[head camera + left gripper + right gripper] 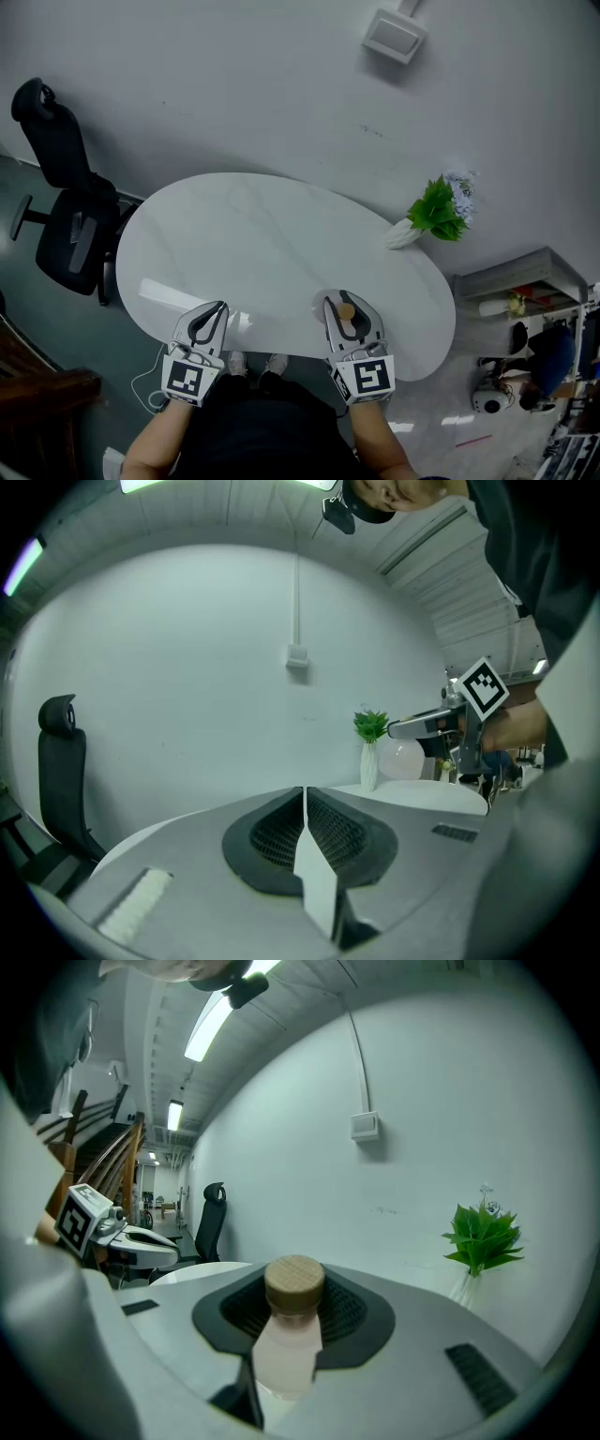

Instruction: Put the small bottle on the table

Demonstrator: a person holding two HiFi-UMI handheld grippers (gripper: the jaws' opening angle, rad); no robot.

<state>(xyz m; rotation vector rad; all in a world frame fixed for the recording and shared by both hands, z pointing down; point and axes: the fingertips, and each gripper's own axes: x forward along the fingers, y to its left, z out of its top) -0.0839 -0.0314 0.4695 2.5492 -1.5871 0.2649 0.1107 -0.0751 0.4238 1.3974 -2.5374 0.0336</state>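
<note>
A: So, what's in front of you, biggest first?

B: The wall (234,84), plain and pale, behind everything. Against it is a white table (262,253), rounded like a bean, with a glossy top.

A: Anything around the table?

B: A black chair (66,216) at its left end, turned a little away. At the far right edge of the table there's a green plant (439,208) in a white vase (403,234) (with a few pale flowers among the leaves). A small box (394,36) is fixed to the wall above.

A: And the person?

B: Standing at the near edge, a gripper in each hand, both pointing out over the tabletop and well apart from each other. The left gripper (217,309) has its jaws pressed together with nothing between them. It sits over the near edge.

A: The right one?

B: The right gripper (345,302) has its jaws part open, clamped on the bottle (286,1354). The pads press its sides just below the neck.

A: So where exactly is the bottle?

B: Upright between those jaws, over the near side of the table and right of the middle. I can't tell from here whether its base touches the top. It's pale and pinkish, and narrows toward the top.

A: Smallest thing?

B: Its cap (294,1283), round and tan, like wood, poking up above the jaws.
</note>
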